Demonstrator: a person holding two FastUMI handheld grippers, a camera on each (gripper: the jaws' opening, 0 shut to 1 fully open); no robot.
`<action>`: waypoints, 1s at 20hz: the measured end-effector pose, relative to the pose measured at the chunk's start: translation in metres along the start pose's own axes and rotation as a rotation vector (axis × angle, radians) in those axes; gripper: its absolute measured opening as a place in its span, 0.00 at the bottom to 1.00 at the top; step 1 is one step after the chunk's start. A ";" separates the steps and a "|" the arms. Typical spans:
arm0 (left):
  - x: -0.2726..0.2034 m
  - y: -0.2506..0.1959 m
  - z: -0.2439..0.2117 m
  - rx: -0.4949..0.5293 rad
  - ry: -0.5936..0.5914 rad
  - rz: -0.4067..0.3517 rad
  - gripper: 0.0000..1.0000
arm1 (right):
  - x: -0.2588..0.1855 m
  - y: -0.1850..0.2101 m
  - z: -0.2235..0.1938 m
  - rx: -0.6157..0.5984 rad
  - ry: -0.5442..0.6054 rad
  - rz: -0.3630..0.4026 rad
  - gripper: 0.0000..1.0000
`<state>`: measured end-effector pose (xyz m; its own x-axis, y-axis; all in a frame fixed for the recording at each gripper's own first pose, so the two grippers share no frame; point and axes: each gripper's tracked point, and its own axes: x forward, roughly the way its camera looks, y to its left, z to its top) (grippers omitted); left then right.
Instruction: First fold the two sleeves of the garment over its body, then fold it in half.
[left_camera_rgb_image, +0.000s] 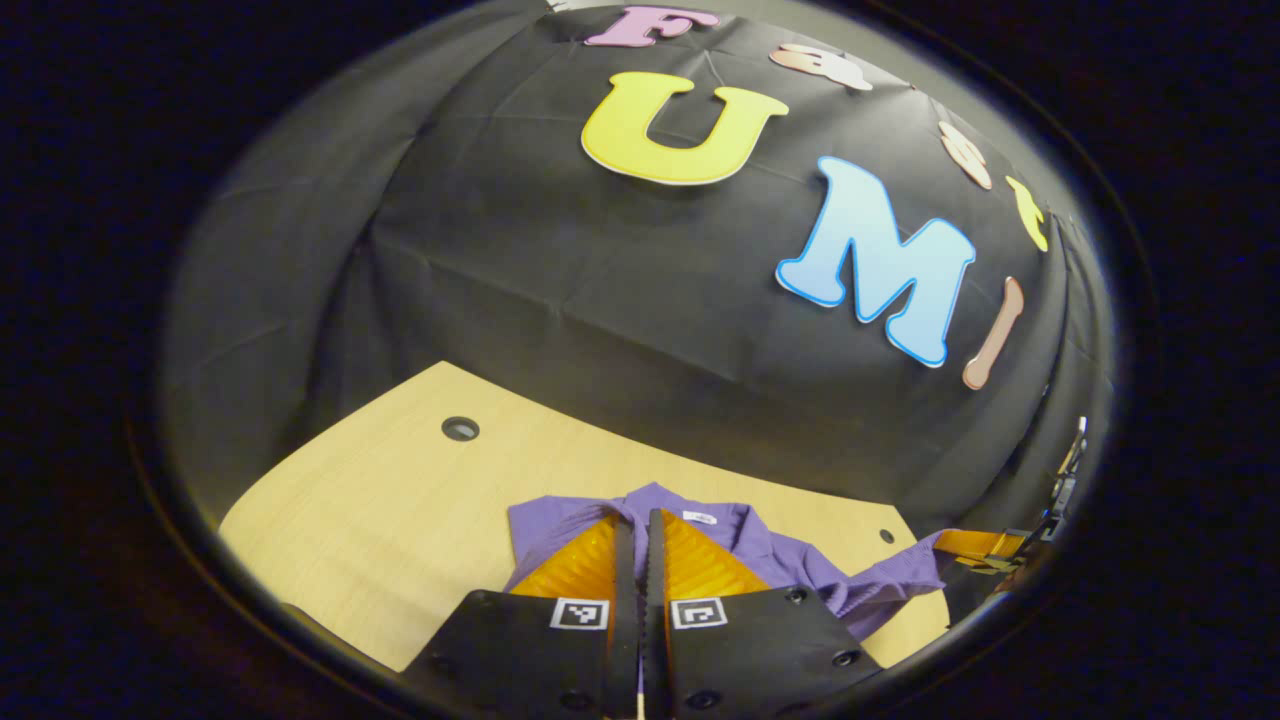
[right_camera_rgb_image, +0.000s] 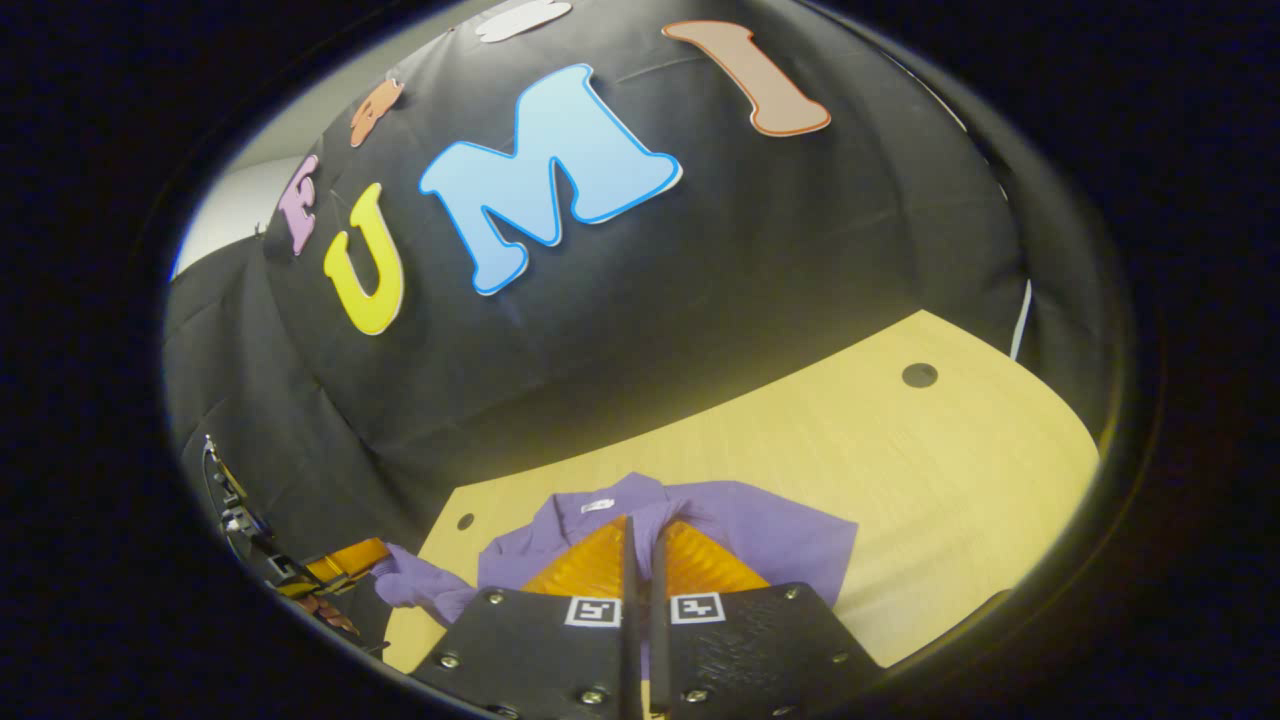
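A purple garment (left_camera_rgb_image: 760, 555) lies on the wooden table (left_camera_rgb_image: 400, 500), its collar with a white label (left_camera_rgb_image: 700, 517) at the far side. My left gripper (left_camera_rgb_image: 640, 520) is shut, with purple cloth showing on both sides of its fingers. At the far right of this view, the right gripper (left_camera_rgb_image: 975, 545) pinches a raised corner of the cloth. In the right gripper view, my right gripper (right_camera_rgb_image: 640, 530) is shut over the garment (right_camera_rgb_image: 770, 540). Off to the left there, the left gripper (right_camera_rgb_image: 345, 562) holds a bunched purple edge above the table (right_camera_rgb_image: 900, 470).
The table has round cable holes (left_camera_rgb_image: 460, 428) (right_camera_rgb_image: 919, 375) near its back corners. Black cloth walls close in the back and sides. Bare wood stretches to the left of the garment in the left gripper view and to the right in the right gripper view.
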<state>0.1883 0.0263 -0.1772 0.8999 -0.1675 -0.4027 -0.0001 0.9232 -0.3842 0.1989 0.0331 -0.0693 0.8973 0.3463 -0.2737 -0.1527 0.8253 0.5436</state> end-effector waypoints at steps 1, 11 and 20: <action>0.014 0.002 -0.001 0.012 0.011 0.013 0.08 | 0.014 -0.005 0.004 0.002 0.005 -0.003 0.04; 0.110 0.017 -0.003 0.112 -0.009 0.138 0.08 | 0.114 -0.047 0.009 -0.102 0.040 -0.082 0.03; 0.131 0.014 -0.032 0.240 0.042 0.215 0.22 | 0.131 -0.058 -0.016 -0.187 0.086 -0.158 0.12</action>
<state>0.2922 0.0067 -0.2618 0.8714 0.0308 -0.4895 -0.0808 0.9934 -0.0814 0.3185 0.0373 -0.1489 0.8789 0.2364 -0.4144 -0.0946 0.9377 0.3344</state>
